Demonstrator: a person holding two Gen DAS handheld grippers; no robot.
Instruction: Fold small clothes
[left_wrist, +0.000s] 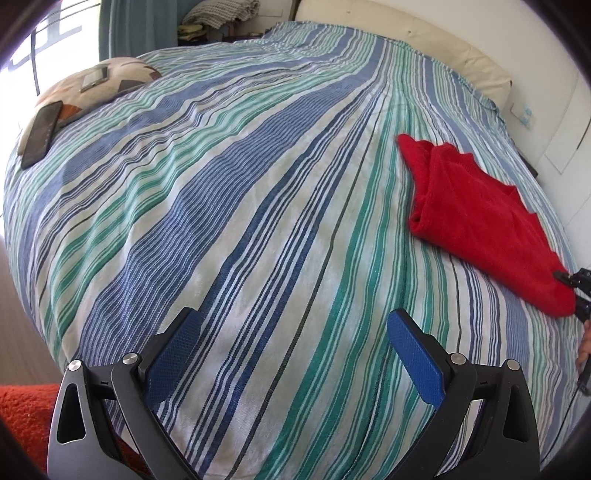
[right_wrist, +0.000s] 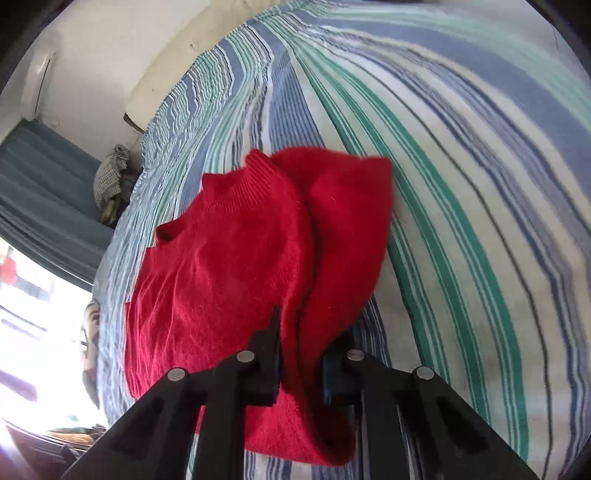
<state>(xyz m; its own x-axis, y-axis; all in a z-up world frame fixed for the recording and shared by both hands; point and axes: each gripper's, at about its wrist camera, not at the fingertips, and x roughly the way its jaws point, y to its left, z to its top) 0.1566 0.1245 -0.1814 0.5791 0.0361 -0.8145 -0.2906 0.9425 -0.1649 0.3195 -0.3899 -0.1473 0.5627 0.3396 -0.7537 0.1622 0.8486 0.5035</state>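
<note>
Red sweater (right_wrist: 236, 258) lies bunched on the striped bed (left_wrist: 258, 192), w/ right tongs (right_wrist: 299, 354) clamped on a thick fold at its near edge. Left tongs (left_wrist: 291, 350) gape wide, empty, well apart from sweater. Risk: one-sided pull drags it (knit's floppy), fold skews, grip slips.

A striped bedspread (left_wrist: 258, 192) (blue, green and white) covers a bed; a dark phone (left_wrist: 41, 133) lies on a patterned pillow (left_wrist: 92, 88) near teal curtains (left_wrist: 136, 26).
</note>
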